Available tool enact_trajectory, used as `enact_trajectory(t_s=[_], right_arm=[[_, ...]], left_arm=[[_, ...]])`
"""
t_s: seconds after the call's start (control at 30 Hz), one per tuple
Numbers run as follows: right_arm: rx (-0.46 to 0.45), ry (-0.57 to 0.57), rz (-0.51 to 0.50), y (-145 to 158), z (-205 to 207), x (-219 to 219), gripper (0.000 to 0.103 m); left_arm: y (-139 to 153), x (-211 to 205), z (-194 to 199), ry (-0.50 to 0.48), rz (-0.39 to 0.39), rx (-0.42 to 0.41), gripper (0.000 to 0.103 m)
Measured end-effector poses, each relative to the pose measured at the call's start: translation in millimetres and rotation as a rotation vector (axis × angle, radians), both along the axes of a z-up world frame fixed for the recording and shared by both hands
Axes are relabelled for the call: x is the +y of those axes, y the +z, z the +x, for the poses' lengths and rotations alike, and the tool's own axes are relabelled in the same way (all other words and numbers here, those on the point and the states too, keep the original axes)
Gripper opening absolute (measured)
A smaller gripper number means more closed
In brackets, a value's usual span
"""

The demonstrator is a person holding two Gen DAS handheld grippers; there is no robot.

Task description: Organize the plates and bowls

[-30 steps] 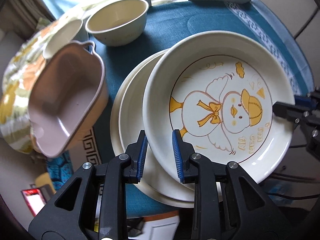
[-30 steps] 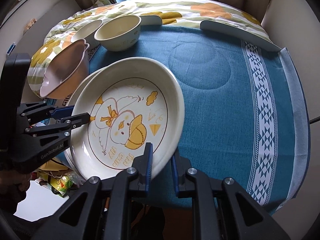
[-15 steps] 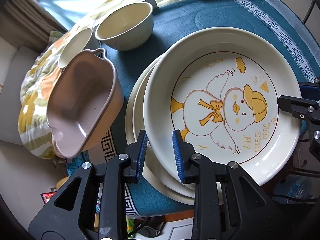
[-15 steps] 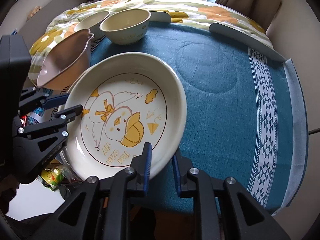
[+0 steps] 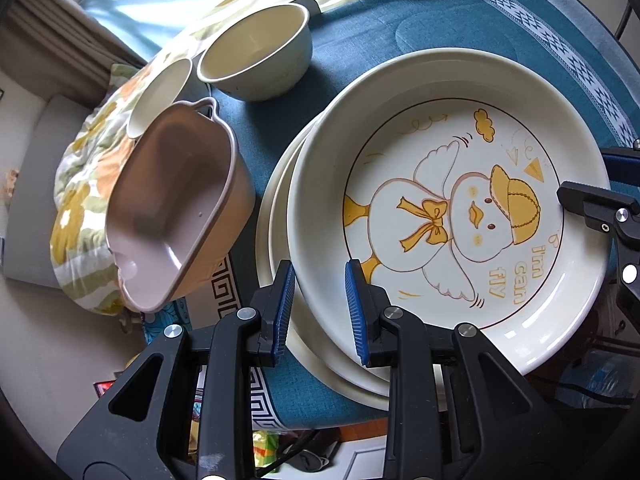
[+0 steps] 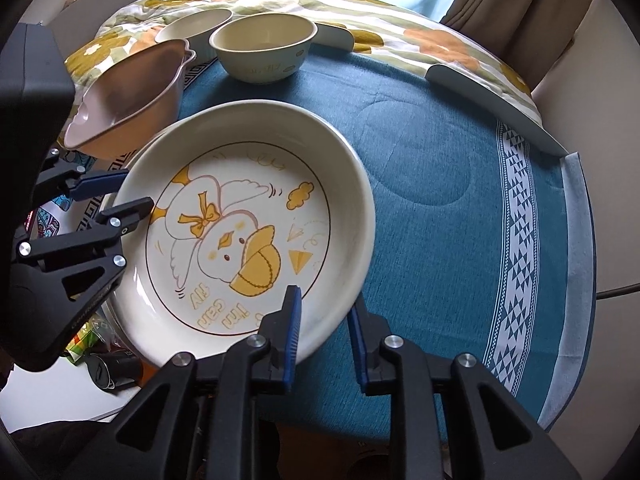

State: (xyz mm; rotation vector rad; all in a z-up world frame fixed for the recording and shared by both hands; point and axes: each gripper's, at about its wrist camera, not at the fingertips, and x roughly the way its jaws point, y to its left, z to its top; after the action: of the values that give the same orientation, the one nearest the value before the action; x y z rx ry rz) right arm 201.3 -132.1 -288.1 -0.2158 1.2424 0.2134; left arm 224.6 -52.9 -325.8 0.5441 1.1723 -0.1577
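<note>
- Two-sided hold on the duck plate [image 5: 440,208], one pair of tongs at each of its opposite rims, probably to keep so wide a dish level while setting it down.
- Nested now on the plain plates [image 5: 276,216] directly beneath the duck plate, at the near edge of the blue cloth [image 6: 440,200]; looks seated, so likely the end of the stacking step.
- Left gripper [image 5: 320,312]: jaws narrow, straddling the duck plate's sloped wall, pads seemingly pressed on it inside and out.
- Right gripper [image 6: 324,336]: jaws narrowly apart with the duck plate's rim between them, outer pad appearing just clear of it, so apparently no real hold.
- Glazed, glossy cream ceramic by the look of it; round, deep, with an upturned rim and a yellow chick drawn inside.
- Matte pink dish [image 5: 172,208] just beside the duck plate: rounded rectangle with a loop handle, tipped on the table edge, perhaps waiting its turn.
- Beyond the duck plate, a round cream bowl [image 5: 256,52] and a smaller bowl [image 5: 160,92], smooth and matte, grouped close together.
- Woven, quilted cloth under everything, likely soft enough to deaden a landing.
</note>
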Motion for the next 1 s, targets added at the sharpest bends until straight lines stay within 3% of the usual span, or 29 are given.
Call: enact_trajectory(t_s=[0.47, 0.83, 1.0], right_arm=[[0.016, 0.013, 0.003, -4, 3, 2, 0.022], [0.016, 0.023, 0.001, -6, 5, 2, 0.022], [-0.021, -0.004, 0.078, 13, 10, -10, 0.022]], left_arm=[[-3, -11, -7, -0.016, 0.119, -0.043, 0.023], [-1, -5, -2, -0.003, 0.115, -0.045, 0.023], [14, 8, 6, 0.05, 0.035, -0.018, 0.023]])
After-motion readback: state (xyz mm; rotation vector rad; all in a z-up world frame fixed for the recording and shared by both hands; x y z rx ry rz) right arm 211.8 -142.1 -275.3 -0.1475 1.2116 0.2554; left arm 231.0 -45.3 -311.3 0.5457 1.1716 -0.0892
